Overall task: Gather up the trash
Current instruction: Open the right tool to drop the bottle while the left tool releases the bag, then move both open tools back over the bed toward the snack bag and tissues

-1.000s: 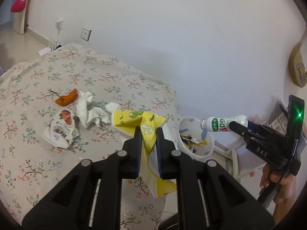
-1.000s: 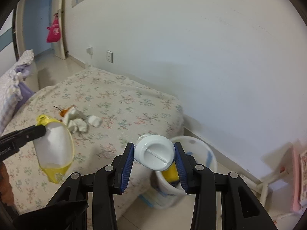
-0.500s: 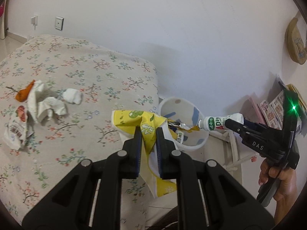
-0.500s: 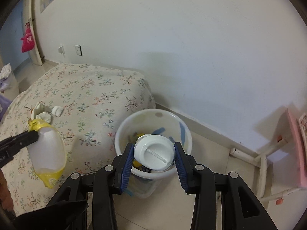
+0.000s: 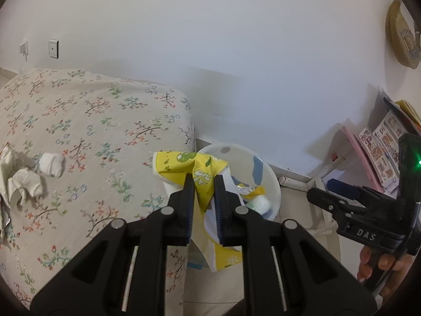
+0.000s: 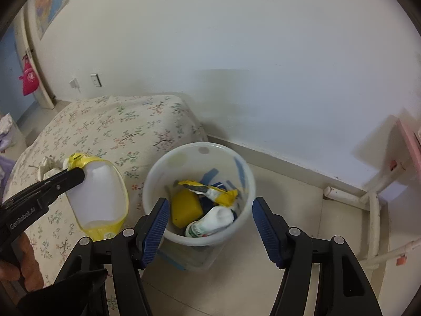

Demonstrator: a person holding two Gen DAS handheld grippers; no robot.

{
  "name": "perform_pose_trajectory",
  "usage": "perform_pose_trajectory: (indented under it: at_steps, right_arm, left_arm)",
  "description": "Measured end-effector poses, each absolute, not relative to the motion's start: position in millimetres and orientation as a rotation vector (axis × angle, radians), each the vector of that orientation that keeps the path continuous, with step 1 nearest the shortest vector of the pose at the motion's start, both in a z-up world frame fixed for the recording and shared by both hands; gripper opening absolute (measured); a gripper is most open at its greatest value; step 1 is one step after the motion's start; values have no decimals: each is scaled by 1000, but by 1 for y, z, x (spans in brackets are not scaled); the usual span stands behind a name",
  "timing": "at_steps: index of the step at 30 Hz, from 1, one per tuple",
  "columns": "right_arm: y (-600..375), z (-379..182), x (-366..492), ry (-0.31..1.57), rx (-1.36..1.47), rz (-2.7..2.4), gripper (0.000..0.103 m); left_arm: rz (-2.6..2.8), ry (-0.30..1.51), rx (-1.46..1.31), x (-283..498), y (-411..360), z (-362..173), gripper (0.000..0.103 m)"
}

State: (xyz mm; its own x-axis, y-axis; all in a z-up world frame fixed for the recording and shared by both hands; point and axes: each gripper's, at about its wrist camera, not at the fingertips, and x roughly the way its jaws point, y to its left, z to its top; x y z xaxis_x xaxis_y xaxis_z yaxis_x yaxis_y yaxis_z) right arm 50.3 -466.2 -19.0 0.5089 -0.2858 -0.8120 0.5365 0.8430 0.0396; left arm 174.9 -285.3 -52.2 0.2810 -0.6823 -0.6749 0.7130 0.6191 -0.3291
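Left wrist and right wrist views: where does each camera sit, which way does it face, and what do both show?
Left wrist: rides the left hand-held gripper, shut on a yellow wrapper; faces the bed and white bin; right hand-held gripper and fingers at right.
Right wrist: rides the right hand-held gripper, jaws opening and empty; looks down into the bin at a white bottle; a hand at left.
Shared: bin, bed, wrapper, wall.

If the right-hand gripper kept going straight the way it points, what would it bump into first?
Probably the rubbish inside the white plastic bin, likely the small white bottle lying there; the opening right gripper holds nothing. Depth is uncertain.
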Motion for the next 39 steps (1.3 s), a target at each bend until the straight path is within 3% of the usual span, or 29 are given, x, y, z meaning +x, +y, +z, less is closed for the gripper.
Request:
perform_pose_trajectory:
  at_steps: [17,19,20,21,39]
  right_arm:
    - [-498,-23,1,922,312,-611,67]
    - [-499,-24,-1,924,312,-615,67]
    - [-500,-24,-2,924,313,-618,67]
    - [-500,-24,-2,923,315,-619,67]
    - [-483,-18,10,915,305,-598,74]
  left_arm:
    - [-991,888,147,165,-347,-67,18]
    - [-978,921,182,166,-355,-71,49]
    - [-950,932,187,168,-356,-72,81]
    - [-932,925,180,168,-354,-72,88]
    - [-732,912,210,172,-294,-57,91]
